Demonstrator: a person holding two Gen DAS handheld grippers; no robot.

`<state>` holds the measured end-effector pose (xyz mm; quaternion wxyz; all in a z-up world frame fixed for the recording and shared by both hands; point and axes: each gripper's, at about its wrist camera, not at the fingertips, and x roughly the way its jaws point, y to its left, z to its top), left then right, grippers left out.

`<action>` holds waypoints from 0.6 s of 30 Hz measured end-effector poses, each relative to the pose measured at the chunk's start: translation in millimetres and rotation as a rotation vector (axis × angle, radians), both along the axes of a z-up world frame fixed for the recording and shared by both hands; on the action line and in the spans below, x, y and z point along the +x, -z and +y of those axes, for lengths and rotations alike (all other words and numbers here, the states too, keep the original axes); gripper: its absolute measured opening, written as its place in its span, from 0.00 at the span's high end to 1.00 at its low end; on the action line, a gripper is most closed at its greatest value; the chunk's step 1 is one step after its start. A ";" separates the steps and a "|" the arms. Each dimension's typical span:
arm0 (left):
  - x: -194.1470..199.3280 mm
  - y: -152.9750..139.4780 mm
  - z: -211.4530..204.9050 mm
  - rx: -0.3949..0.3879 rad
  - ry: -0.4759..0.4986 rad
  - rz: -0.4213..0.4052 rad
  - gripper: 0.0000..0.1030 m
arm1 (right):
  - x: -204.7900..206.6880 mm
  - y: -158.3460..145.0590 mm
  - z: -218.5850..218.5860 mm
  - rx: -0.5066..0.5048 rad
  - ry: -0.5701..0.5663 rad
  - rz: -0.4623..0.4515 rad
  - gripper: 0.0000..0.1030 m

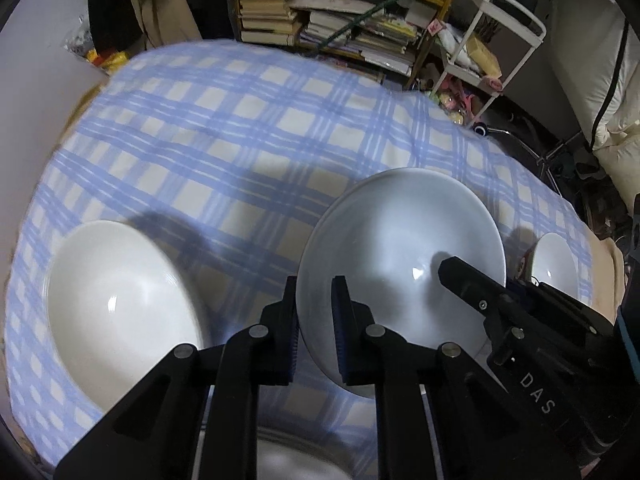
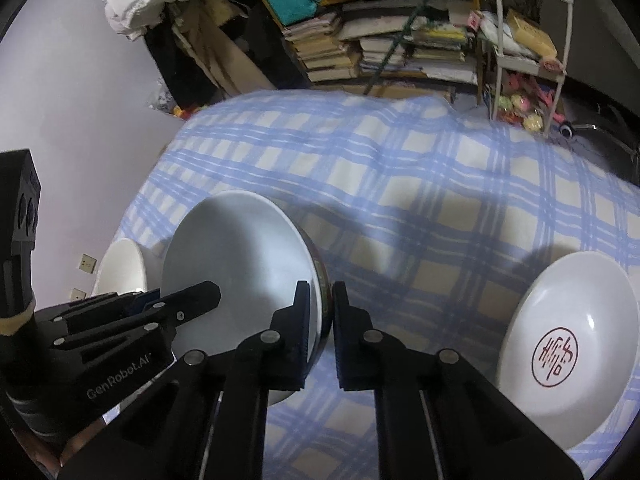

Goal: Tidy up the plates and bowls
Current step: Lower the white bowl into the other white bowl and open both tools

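Note:
Both grippers hold one large white bowl (image 1: pixel 400 248) above the blue-checked cloth. My left gripper (image 1: pixel 316 320) is shut on its left rim. My right gripper (image 2: pixel 320 320) is shut on its right rim; the bowl also shows in the right wrist view (image 2: pixel 236 256). The right gripper (image 1: pixel 520 312) reaches in from the right in the left wrist view, and the left gripper (image 2: pixel 132 320) from the left in the right wrist view. A white plate (image 1: pixel 120 304) lies at the left. A white plate with a red seal mark (image 2: pixel 572 344) lies at the right. A small white bowl (image 1: pixel 554 264) sits beyond the held bowl.
The checked cloth (image 1: pixel 260 128) covers a table. Another white dish rim (image 1: pixel 296 460) shows under my left gripper. Behind the table stand a bookshelf full of stacked books (image 1: pixel 340 12) and a white metal rack (image 1: pixel 492 40). A pale wall (image 2: pixel 80 140) is at the left.

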<state>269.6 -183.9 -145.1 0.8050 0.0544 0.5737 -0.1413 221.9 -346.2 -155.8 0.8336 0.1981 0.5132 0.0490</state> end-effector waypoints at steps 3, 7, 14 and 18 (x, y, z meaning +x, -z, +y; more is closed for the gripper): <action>-5.5 -15.6 13.8 -0.003 -0.002 -0.026 0.85 | -2.4 -13.3 9.7 0.007 -0.010 -0.032 0.88; -14.1 -32.7 35.1 -0.004 -0.007 -0.065 0.85 | -4.9 -30.6 29.5 0.016 -0.036 -0.076 0.88; -25.1 -50.1 83.1 -0.007 -0.105 -0.116 0.85 | -5.3 -48.8 73.0 0.019 -0.106 -0.125 0.88; -33.0 -53.1 109.0 -0.008 -0.140 -0.136 0.85 | -3.5 -50.9 96.5 0.033 -0.139 -0.135 0.88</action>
